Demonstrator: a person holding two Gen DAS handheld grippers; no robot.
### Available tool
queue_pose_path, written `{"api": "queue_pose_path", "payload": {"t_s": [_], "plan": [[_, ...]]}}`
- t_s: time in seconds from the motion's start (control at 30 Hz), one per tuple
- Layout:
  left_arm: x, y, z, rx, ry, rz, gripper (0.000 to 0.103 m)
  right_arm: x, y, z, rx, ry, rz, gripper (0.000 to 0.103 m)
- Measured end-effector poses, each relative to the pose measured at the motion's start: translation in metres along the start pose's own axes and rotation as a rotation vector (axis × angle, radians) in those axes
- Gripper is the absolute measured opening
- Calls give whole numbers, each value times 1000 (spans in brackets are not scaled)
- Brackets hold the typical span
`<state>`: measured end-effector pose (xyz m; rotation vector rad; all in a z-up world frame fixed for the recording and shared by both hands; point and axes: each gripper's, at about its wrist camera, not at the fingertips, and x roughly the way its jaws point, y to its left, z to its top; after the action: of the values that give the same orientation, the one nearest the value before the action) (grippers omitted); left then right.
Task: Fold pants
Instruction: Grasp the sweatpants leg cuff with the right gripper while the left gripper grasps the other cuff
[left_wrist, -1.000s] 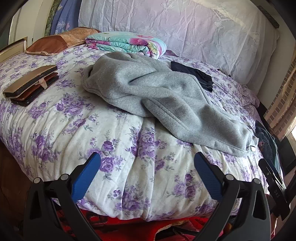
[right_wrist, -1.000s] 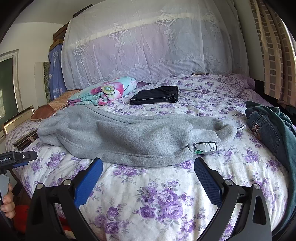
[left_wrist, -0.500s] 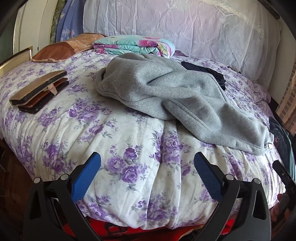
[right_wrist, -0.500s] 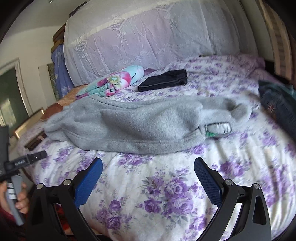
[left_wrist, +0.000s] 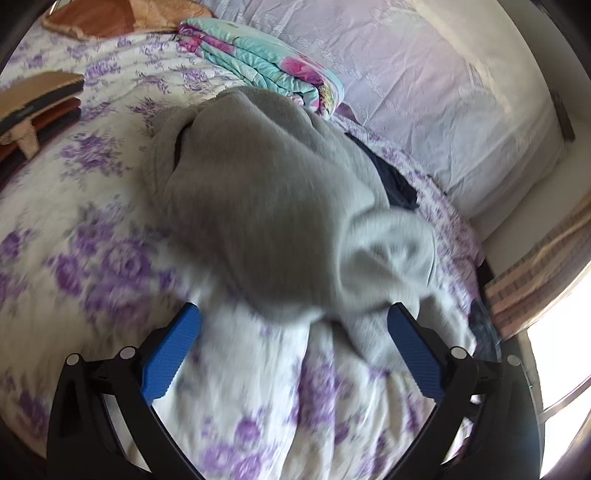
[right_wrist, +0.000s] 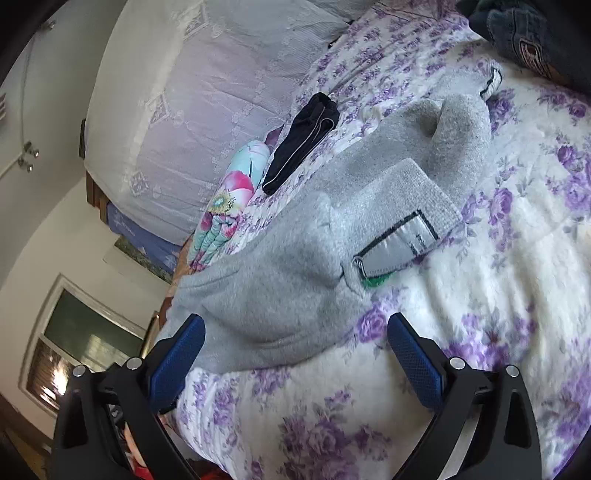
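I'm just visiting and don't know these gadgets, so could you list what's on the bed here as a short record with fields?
surface: bed with white quilt printed with purple flowers
main garment: grey fleece pants, lying crumpled, not yet folded
label: grey sewn tag at the pants' waistband
left gripper: open, holding nothing, close to the pants
right gripper: open, holding nothing, at the pants' edge
other items: folded black garment; folded turquoise floral blanket; blue jeans

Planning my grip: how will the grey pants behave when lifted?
The grey pants look like thick fleece lying in soft folds, so they will probably droop. Fuzzy surface suggests little slipping. The ribbed cuff looks firmer to pinch.
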<state>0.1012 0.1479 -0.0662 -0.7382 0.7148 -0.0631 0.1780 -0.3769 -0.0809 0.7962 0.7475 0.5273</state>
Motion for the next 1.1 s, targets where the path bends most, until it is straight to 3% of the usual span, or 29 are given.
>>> {"api": "queue_pose_path", "payload": {"t_s": [0.17, 0.2, 0.23, 0.27, 0.3, 0.43, 0.57, 0.67, 0.9, 1.0, 1.1], "plan": [[17, 14, 25, -116, 14, -98, 98, 24, -4, 21, 52, 12, 75, 96], [18, 18, 28, -140, 16, -118, 98, 28, -1, 22, 35, 13, 73, 80], [17, 20, 30, -158, 13, -140, 98, 28, 0, 22, 25, 2, 70, 44], [15, 22, 32, -172, 6, -167, 98, 27, 0, 21, 17, -12, 66, 23], [12, 25, 34, -187, -5, -202, 98, 24, 0, 20, 10, -24, 87, 16], [0, 38, 42, -222, -25, -245, 98, -5, 12, 21, -78, -78, 95, 15], [-7, 46, 44, -227, -14, -240, 98, -80, 28, 44, -147, -248, 137, 15], [-9, 44, 37, -205, -1, -232, 98, -116, 27, 60, -182, -330, 62, 15], [13, 25, 29, -152, 54, -197, 98, -128, -31, 53, -33, -294, -28, 15], [19, 12, 23, -85, 8, -135, 98, -127, -41, 45, -3, -283, -16, 15], [21, 9, 16, -51, -45, -143, 98, -127, -37, 43, -22, -278, -24, 15]]}}
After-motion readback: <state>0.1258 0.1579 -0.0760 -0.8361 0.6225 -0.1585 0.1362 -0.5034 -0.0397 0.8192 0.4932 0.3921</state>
